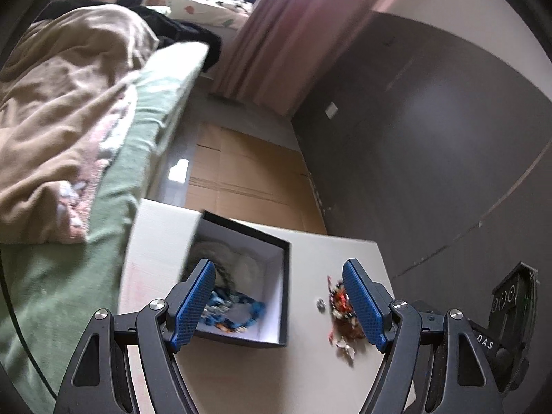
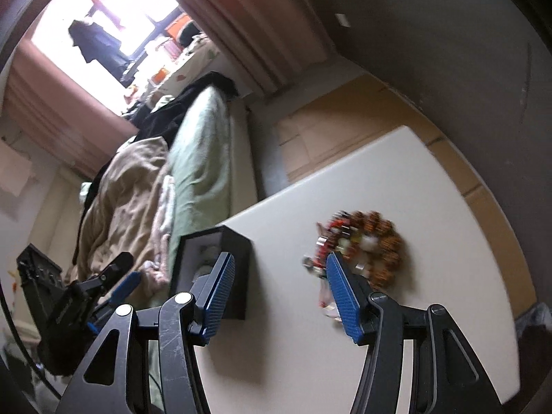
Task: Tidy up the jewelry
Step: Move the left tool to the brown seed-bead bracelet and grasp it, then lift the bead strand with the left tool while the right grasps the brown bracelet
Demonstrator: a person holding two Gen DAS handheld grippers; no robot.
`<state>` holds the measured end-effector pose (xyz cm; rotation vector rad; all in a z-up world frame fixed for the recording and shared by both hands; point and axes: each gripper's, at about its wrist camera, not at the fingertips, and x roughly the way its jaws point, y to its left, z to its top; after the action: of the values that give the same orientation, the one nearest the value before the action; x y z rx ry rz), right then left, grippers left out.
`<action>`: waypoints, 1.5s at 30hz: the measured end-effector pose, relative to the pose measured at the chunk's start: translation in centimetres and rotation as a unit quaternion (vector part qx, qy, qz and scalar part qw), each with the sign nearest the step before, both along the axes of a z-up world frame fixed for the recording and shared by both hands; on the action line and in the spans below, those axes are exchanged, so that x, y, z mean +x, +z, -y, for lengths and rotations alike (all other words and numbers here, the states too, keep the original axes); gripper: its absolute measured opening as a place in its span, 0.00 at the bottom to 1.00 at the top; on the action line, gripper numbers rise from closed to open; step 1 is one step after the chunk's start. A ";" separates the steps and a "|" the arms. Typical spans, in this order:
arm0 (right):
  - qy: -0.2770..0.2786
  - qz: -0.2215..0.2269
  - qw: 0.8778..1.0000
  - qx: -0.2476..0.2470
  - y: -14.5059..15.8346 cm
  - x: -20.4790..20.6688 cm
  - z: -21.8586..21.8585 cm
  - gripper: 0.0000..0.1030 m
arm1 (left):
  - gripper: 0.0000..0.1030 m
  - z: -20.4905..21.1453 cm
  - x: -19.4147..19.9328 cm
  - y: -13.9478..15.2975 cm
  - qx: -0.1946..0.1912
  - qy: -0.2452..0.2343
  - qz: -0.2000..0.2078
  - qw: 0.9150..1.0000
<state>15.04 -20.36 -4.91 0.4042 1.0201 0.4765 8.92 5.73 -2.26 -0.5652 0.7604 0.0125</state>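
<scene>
**Jewelry half sorted on a pale tabletop**

Bedroom setting: matte off-white table (image 1: 303, 362), smooth and rectangular, beside a bed (image 1: 114, 214) with green sheet and rumpled tan blanket (image 1: 65, 110). Flattened cardboard (image 1: 241, 179) on the floor beyond, pleated pink curtain (image 1: 272, 34) behind, dark glossy wall panel to the right.

Black square box (image 1: 281, 296) with white lining, open on the table; inside, blue beaded strands (image 1: 238, 310) (knotted together, blurred) and a dark chain-like piece further back. Just right of the box, loose on the tabletop: small silver ring (image 1: 321, 304), then a heap of red, orange and brown beaded jewelry (image 1: 341, 317). Seen from the right wrist, heap (image 2: 365, 252) shaped as a rough circle of round amber-brown beads with red and pale bits inside.

Left gripper (image 1: 277, 305) spread wide, textured blue pads (image 1: 191, 305) empty, over the box's right edge. Right gripper (image 2: 277, 296) likewise spread, holding nothing, right pad overlapping the heap's near edge (contact impossible to judge).
</scene>
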 end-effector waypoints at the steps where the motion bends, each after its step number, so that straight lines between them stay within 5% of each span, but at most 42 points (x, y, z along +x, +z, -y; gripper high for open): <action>1: -0.005 -0.004 1.000 -0.002 -0.2 -0.1 0.4 0.55 | 0.75 0.7 0.2 0.0 0.004 -0.009 -0.001 1.000; 10: -0.069 -0.046 0.996 0.020 -1.8 -0.4 5.3 0.55 | 0.74 6.2 1.4 -0.3 0.035 -0.071 0.005 0.997; 15: -0.088 -0.064 0.993 0.035 -2.7 0.2 6.3 0.55 | 0.54 9.2 3.3 -1.1 0.050 -0.115 -0.017 0.992; 19: -0.097 -0.083 0.991 0.041 -3.7 0.7 7.3 0.55 | 0.52 11.2 4.2 -1.7 0.061 -0.134 -0.027 0.989; 27: -0.119 -0.096 0.987 0.044 -4.4 1.4 9.4 0.55 | 0.49 15.0 6.2 -3.5 0.101 -0.173 -0.048 0.979; 32: -0.132 -0.109 0.984 0.049 -4.9 1.4 10.6 0.55 | 0.48 18.0 7.0 -4.3 0.166 -0.201 -0.051 0.964; 38: -0.140 -0.105 0.983 0.055 -4.2 1.3 11.8 0.55 | 0.37 19.1 8.5 -6.1 0.191 -0.206 -0.077 0.957; 42: -0.141 -0.096 0.984 0.049 -3.7 1.1 12.4 0.55 | 0.05 18.9 9.0 -7.4 0.196 -0.194 -0.106 0.955; 45: -0.132 -0.102 0.985 0.045 -4.3 1.2 12.3 0.55 | 0.05 18.1 8.4 -7.2 0.186 -0.178 -0.104 0.961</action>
<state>16.23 -32.61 -9.17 0.6697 1.1267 0.2453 17.37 -12.34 -9.46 -0.0626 1.0278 -0.1179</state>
